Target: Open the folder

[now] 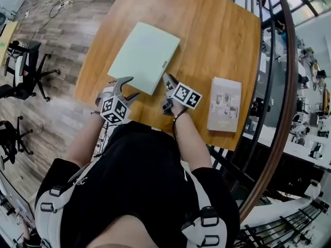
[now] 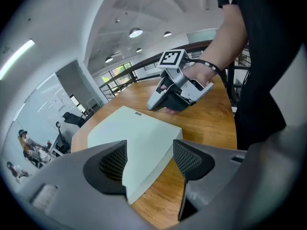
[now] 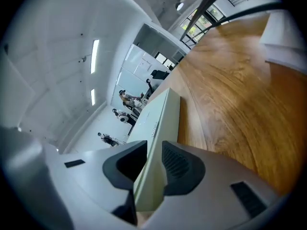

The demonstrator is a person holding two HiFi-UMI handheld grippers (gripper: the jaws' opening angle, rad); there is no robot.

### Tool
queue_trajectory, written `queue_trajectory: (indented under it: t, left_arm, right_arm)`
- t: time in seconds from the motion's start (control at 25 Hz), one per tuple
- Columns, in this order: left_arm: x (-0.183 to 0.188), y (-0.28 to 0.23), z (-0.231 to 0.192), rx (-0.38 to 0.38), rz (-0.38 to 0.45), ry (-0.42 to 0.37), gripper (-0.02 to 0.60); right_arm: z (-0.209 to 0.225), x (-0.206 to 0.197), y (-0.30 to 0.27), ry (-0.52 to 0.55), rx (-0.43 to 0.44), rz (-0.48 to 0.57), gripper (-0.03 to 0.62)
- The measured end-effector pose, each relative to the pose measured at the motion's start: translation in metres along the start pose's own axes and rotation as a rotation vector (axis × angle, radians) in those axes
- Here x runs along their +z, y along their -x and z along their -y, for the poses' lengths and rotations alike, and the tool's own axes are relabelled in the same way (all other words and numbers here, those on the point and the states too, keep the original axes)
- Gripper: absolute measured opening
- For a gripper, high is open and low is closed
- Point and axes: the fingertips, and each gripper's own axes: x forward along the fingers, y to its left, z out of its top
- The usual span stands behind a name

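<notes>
1. Folder (image 1: 145,56): pale green, closed, lying flat on the wooden surface (image 1: 217,30), turned at an angle to its edges. Its near end faces me, and both tools meet it there.

2. Left gripper (image 1: 129,87): I read its jaws as standing wide apart. In the left gripper view (image 2: 151,159) the near corner of the folder (image 2: 134,138) lies in the gap and neither pad presses on it. The marker cube sits towards my body.

3. Right gripper (image 1: 168,84): it sits at the near right edge of the folder. In the right gripper view (image 3: 154,164) I see the folder (image 3: 160,114) edge-on and filling the narrow gap, so I log this gripper as clamped on the folder's edge. The left gripper view also shows it (image 2: 156,104), held in a hand with a dark wristband (image 2: 208,66) and resting low over the surface (image 2: 211,123).

4. Booklet (image 1: 225,105): grey, flat, to the right of the folder and well apart from it, near the surface's right edge. It shows as a pale blur (image 3: 285,37) at the top right of the right gripper view.

5. Surroundings: black office chairs (image 1: 23,68) stand on the plank floor to the left. A curved railing (image 1: 279,87) runs beyond the surface on the right.
</notes>
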Motion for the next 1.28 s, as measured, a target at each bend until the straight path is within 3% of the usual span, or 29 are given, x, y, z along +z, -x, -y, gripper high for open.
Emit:
queue_trajectory:
  t: [0.32, 0.64, 1.04, 1.28]
  left_arm:
    - [-0.015, -0.026, 0.017, -0.09, -0.085, -0.172, 0.305]
    - [-0.019, -0.046, 0.022, -0.121, -0.137, -0.306, 0.305]
    - [-0.03, -0.057, 0.024, -0.192, -0.202, -0.302, 0.299]
    - [-0.03, -0.054, 0.025, -0.204, -0.197, -0.303, 0.245]
  right_arm:
    - [0.006, -0.013, -0.013, -0.079, 0.029, -0.031, 0.077]
    - [0.004, -0.016, -0.016, -0.166, 0.085, -0.038, 0.077]
    - [0.002, -0.023, -0.023, -0.144, 0.094, -0.056, 0.077]
    - [0.003, -0.022, -0.022, -0.153, 0.082, -0.07, 0.086]
